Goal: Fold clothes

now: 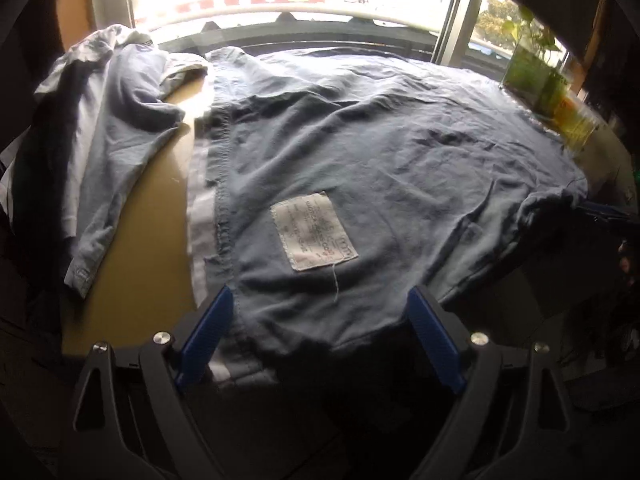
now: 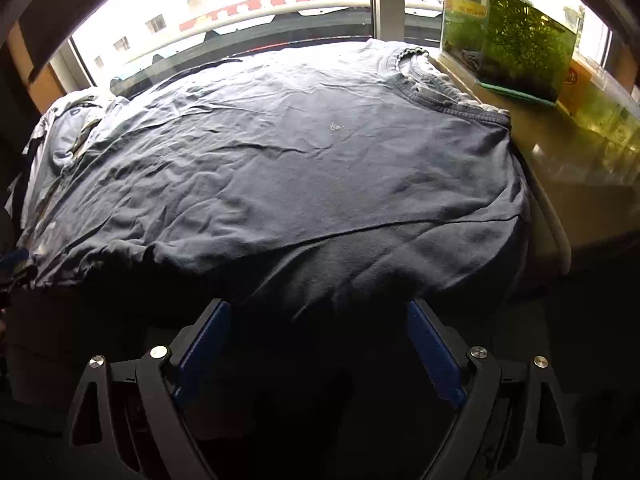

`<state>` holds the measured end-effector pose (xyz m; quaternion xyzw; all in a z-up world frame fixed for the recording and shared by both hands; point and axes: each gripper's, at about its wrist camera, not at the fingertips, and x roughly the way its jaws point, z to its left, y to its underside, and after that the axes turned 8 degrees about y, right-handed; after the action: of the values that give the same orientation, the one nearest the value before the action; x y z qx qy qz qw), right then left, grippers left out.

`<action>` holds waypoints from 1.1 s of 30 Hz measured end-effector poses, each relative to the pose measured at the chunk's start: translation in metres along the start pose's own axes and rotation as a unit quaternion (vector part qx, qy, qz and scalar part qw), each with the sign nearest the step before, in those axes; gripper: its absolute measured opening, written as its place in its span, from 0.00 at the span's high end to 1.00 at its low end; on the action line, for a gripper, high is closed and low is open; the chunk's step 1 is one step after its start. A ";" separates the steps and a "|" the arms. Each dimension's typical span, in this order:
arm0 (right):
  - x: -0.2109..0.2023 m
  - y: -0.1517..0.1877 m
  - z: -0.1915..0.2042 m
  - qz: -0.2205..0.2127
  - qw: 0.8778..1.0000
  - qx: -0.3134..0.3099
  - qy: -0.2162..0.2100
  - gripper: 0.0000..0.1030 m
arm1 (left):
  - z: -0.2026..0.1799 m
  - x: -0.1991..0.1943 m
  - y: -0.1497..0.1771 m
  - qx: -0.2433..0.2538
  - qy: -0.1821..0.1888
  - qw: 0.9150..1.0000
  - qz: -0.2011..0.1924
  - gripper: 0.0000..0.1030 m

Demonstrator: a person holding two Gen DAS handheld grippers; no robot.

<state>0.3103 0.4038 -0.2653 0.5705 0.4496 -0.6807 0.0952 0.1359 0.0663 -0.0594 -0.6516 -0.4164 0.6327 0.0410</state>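
Now we look at a dark blue T-shirt (image 1: 360,152) that lies spread flat on the table (image 1: 160,208), inside out, because a white care label (image 1: 314,236) shows near its lower hem. In the left wrist view the hem side is close to us, and in the right wrist view the collar (image 2: 444,96) is far to the right, beside the glass tank with plants (image 2: 516,40). So the long axis of the shirt runs from left to right across the table, with the hem toward our left gripper (image 1: 320,332) and the neck toward our right gripper (image 2: 320,344).

Both grippers stand wide open and hold nothing. The near edge of the cloth hangs a little over the table edge and lies directly in front of each pair of fingers; at the left one the hem corner already sits between the blue pads (image 1: 208,336). At the right one the cloth is just ahead of the pads.

A second, lighter garment (image 1: 108,132) lies crumpled at the left, apart from the shirt.

We judge the next move is to pinch this near edge with both grippers and carry it away from us, toward the window.
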 end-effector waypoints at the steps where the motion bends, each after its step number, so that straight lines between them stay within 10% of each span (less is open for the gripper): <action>1: 0.004 0.000 0.004 0.000 1.000 -0.001 0.008 0.12 | 0.004 -0.008 0.004 -0.011 -0.007 1.000 -0.012 0.14; 20: 0.105 -0.013 -0.018 0.000 0.999 0.041 0.002 0.12 | 0.002 -0.006 0.037 -0.032 -0.053 0.998 0.010 0.31; 25: 0.107 -0.008 -0.032 -0.002 0.997 0.073 -0.037 0.12 | 0.008 -0.013 0.038 -0.038 -0.072 0.997 -0.003 0.77; 33: 0.138 -0.023 -0.012 0.005 0.992 0.095 -0.083 0.12 | -0.003 -0.009 0.030 -0.025 -0.085 0.996 0.000 0.78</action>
<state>0.2581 0.4787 -0.3727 0.5208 0.3704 -0.7649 0.0806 0.1541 0.0427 -0.0691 -0.5964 -0.4340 0.6752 -0.0105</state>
